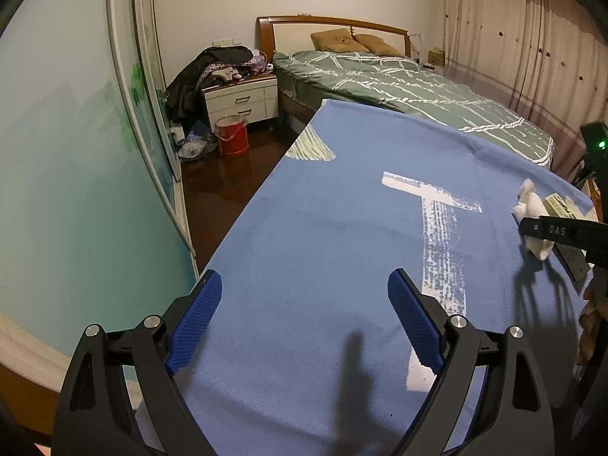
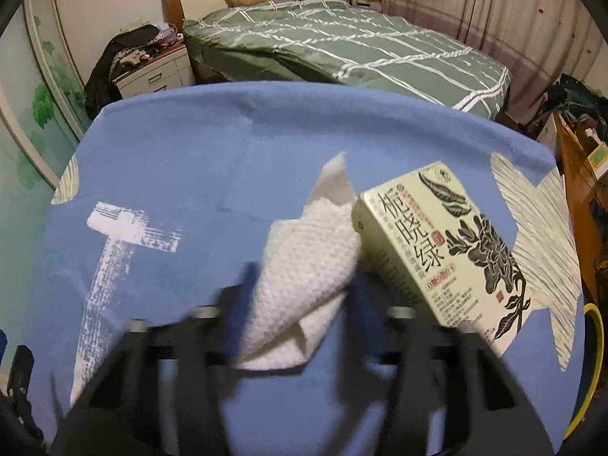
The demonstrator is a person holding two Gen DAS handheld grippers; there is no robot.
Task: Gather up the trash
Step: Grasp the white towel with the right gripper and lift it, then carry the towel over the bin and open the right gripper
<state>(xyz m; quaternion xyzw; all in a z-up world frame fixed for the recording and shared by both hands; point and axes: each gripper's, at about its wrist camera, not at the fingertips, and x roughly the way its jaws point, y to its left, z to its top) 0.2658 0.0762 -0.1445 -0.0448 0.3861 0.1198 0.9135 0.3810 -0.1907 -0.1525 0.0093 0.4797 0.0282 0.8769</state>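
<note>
A crumpled white paper towel point(image 2: 304, 258) lies on the blue cloth-covered table point(image 2: 171, 152), touching a pale green carton point(image 2: 437, 243) with black leaf print to its right. My right gripper point(image 2: 302, 281) is blurred, with its fingers close on both sides of the towel and pinching it. In the left wrist view the towel point(image 1: 532, 205) and carton point(image 1: 562, 209) sit at the far right, and one right finger point(image 1: 551, 230) crosses the towel. My left gripper point(image 1: 304, 281) hangs open over bare blue cloth point(image 1: 323, 228), holding nothing.
A bed point(image 1: 399, 76) with a green quilt stands beyond the table. A white nightstand point(image 1: 243, 98) piled with clothes, a red bucket point(image 1: 231, 136) and bags sit on the dark floor at left. Wooden furniture point(image 2: 573, 174) and a yellow rim point(image 2: 596, 342) border the table's right.
</note>
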